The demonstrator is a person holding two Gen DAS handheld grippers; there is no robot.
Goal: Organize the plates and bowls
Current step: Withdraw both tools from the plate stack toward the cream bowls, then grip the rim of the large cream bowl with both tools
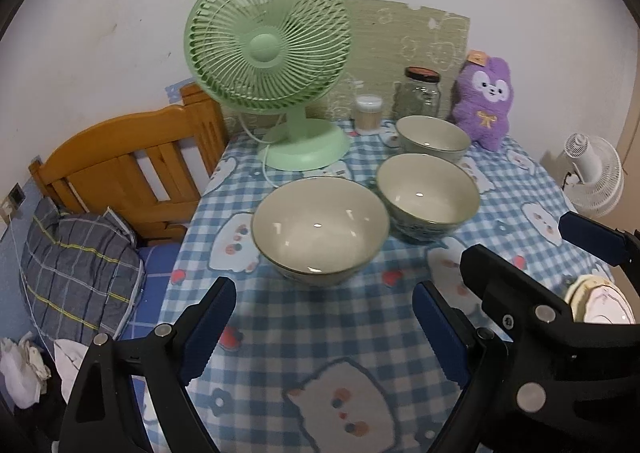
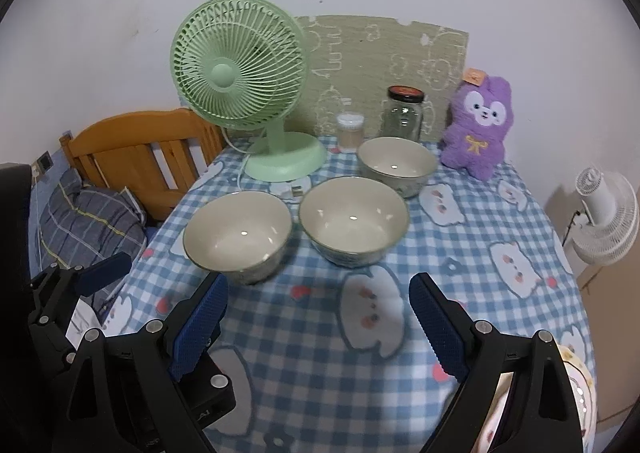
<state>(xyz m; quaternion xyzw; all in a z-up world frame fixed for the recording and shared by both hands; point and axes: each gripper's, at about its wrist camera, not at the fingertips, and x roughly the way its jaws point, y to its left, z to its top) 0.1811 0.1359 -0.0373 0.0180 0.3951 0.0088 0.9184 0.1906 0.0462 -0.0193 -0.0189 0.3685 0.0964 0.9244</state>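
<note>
Both grippers have black angular frames with silver round bolts and blue textured fingers.

Checked table (blue) bears bowls, fan.

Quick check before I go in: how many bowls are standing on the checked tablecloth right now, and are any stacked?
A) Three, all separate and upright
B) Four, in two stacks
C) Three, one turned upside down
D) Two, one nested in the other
A: the near left bowl, the middle bowl and the far bowl each stand open side up on the tablecloth, none nested.
</note>
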